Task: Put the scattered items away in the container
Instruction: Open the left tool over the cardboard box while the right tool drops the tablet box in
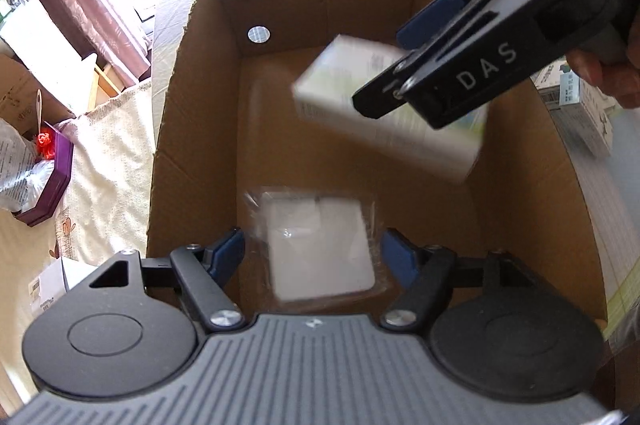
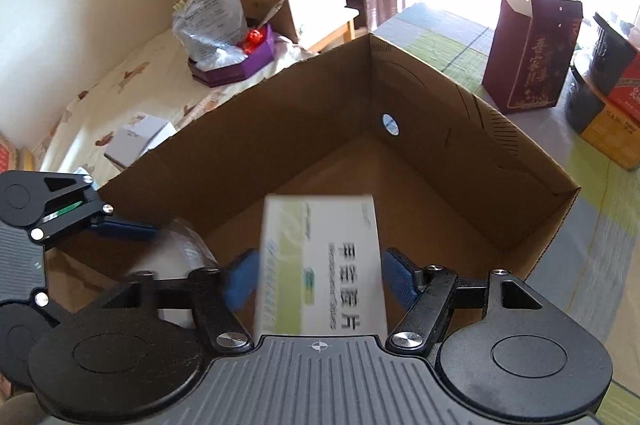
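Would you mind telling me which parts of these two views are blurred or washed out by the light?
Left wrist view: the medicine box and the plastic-wrapped white packet are smeared by motion blur, and the window at top is blown out. Right wrist view: the medicine box is softly blurred, its large print still legible; the window at upper right glares white; the cardboard box stays sharp.
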{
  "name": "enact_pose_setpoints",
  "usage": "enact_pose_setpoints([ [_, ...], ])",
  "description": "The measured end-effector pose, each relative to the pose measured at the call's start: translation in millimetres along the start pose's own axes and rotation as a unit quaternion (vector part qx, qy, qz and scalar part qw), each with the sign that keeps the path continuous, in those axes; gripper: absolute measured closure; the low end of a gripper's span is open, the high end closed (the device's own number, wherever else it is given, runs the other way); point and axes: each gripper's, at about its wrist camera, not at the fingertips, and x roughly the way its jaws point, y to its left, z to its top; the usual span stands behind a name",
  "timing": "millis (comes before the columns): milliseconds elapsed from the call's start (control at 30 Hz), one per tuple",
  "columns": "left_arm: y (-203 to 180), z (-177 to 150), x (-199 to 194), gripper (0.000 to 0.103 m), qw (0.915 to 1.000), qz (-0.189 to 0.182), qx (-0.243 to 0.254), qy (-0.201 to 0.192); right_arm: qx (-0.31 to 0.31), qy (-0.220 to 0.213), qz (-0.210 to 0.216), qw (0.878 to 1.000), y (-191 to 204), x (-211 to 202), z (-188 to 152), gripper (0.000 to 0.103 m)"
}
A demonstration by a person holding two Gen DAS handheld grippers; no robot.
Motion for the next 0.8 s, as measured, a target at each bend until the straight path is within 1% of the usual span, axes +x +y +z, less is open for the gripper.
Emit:
enact_pose_setpoints([
  [67, 0, 1, -1, 0.022, 1.0000, 0.001, -0.002, -0.001, -0.006, -0.003, 0.006, 1.000, -2, -4, -2, 0.030],
  [100, 0, 2, -1, 0.021, 1.0000, 0.001, -0.003, -0.001, -0.010, -0.004, 0.007, 1.000, -3, -5, -3, 0.030],
  [300, -5, 5, -4, 0.020, 1.0000, 0.006, -0.006, -0.002, -0.018, -0.011, 0.016, 1.000, -7, -16, -6, 0.030],
  [500, -11, 5, -8, 0.018, 0.9999, 0.010, -0.002, -0.006, -0.026, -0.013, 0.015, 0.999, -2, -20, -4, 0.030],
  [800, -14, 4, -19, 0.017, 0.9999, 0.011, -0.003, -0.007, -0.041, -0.012, 0.012, 0.999, 3, -35, -16, 0.030],
])
